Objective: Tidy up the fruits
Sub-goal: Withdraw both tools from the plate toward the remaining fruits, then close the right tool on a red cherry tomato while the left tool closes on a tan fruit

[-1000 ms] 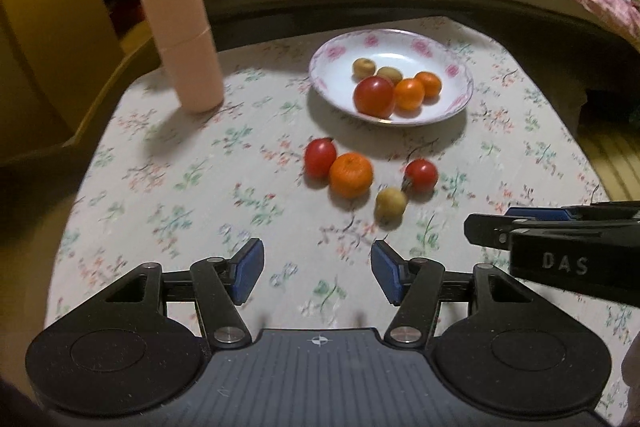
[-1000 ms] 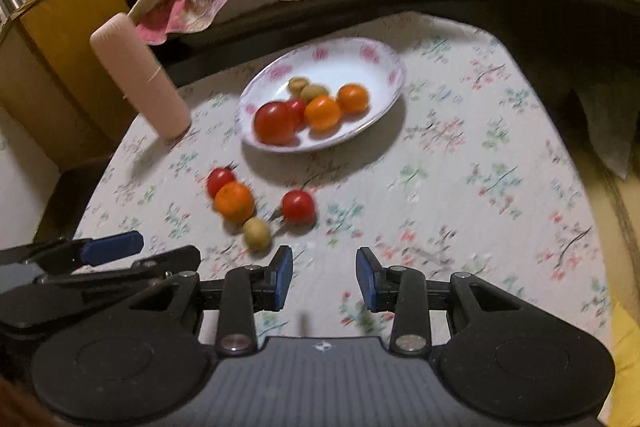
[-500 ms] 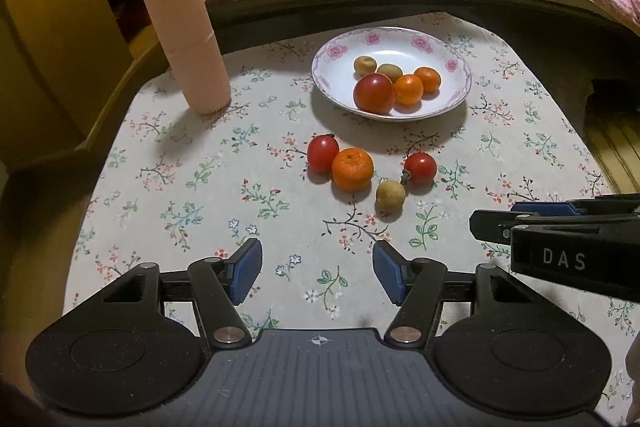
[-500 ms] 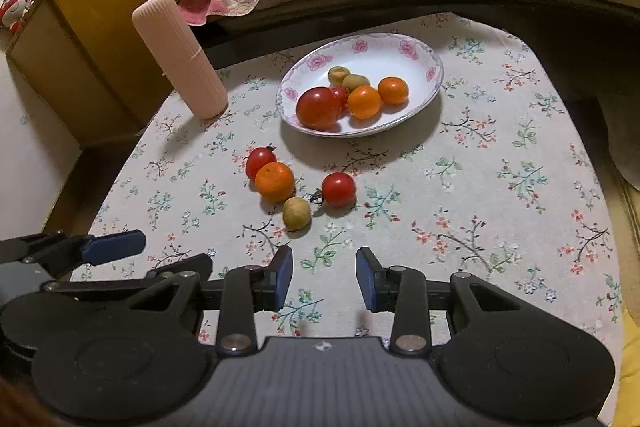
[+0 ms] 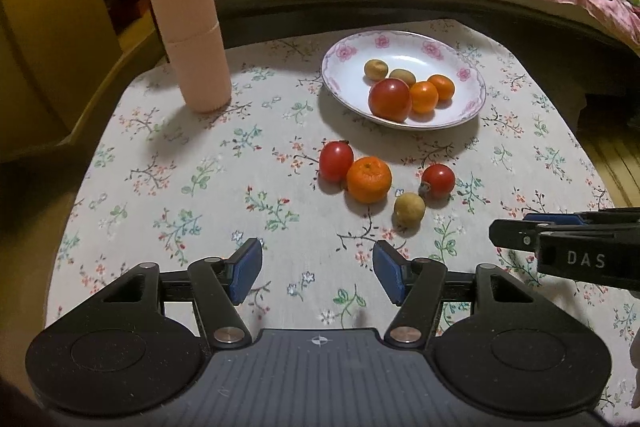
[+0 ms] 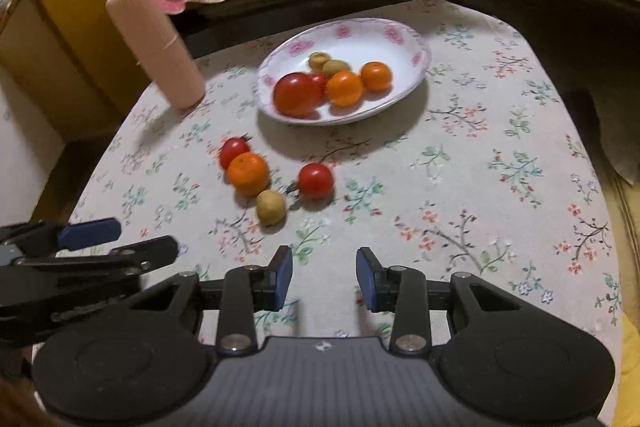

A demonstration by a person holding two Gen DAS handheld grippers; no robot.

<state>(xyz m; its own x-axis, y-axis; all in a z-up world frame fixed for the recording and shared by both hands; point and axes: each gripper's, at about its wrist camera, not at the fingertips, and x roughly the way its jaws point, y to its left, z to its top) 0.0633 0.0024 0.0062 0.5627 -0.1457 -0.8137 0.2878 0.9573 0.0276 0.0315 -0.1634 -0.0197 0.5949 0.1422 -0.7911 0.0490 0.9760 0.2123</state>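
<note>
- White plate [image 5: 472, 95] with pink flowers on the rim sits toward the far side of the desk [image 5: 180, 167], which has a floral cloth on it.
- In the plate: one big tomato [image 5: 389, 99], two small oranges [image 5: 424, 97] touching each other, and two little brownish-green fruits [image 5: 376, 69] behind them. The right view shows a smaller red one tucked behind the big tomato too.
- Loose on the desk just in front of the plate: a tomato [image 5: 335, 160] touching a mandarin [image 5: 368, 179], another tomato [image 5: 439, 180], and a small brownish fruit [image 5: 409, 209] beside it.
- Tall pink ribbed tumbler [image 5: 188, 27] stands upright at the far left, closed, so can't tell what's inside.
- Left tongs [image 5: 318, 274] are fairly wide apart, nothing in them, above bare cloth.
- Right tongs [image 6: 324, 279] sit at a narrower gap, also holding nothing.
</note>
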